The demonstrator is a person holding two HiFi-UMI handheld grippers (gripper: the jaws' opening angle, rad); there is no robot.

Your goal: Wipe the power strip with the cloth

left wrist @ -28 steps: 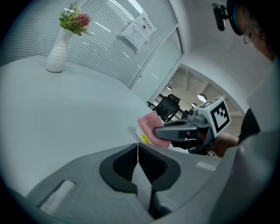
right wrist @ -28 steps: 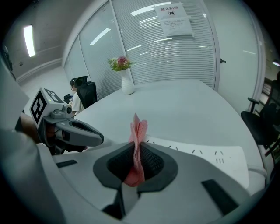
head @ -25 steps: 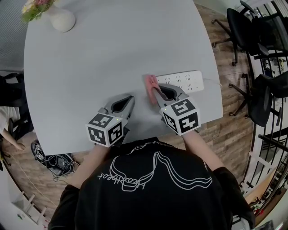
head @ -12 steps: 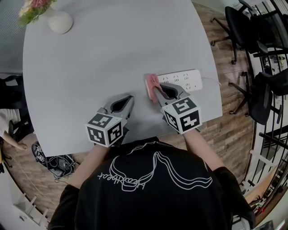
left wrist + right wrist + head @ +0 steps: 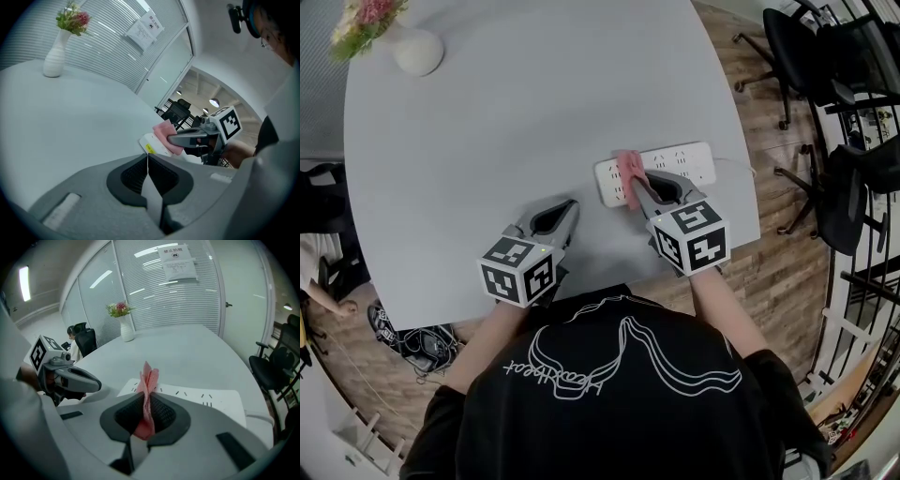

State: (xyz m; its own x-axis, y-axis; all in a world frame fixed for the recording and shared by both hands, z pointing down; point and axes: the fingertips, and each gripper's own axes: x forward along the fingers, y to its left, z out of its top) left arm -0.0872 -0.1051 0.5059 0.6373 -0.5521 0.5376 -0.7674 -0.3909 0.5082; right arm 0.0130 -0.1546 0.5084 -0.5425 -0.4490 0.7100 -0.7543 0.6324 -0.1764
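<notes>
Moved: right gripper [image 5: 632, 180] has slid the cloth [image 5: 627, 166] a bit further along the power strip [image 5: 680, 159] since a second ago, so the strip's left end, covered before, is showing now.
Right gripper: jaws clamped tight on the pink cloth. In the right gripper view the folded bunch is pinched between the pads and pokes out past the tips.
Cloth: touching the top of the strip, roughly a quarter of the way in from its left end.
Power strip: white, lying flat on the surface [image 5: 506, 122] near the person's edge, off to the right side. A thin white cable [image 5: 739, 165] runs off its right end.
Left gripper [image 5: 571, 206]: jaws pressed together with nothing between them. It's low over the surface, left of the strip and clear of it, and hasn't budged from the earlier frames.
Surface: pale grey with a rounded edge.
Vase [image 5: 417, 52]: white, with flowers [image 5: 361, 21] in it, over at the far left corner, well apart from everything else.
Background: black chairs [image 5: 806, 47] on a wooden floor [image 5: 769, 272], past the right edge of the surface.
</notes>
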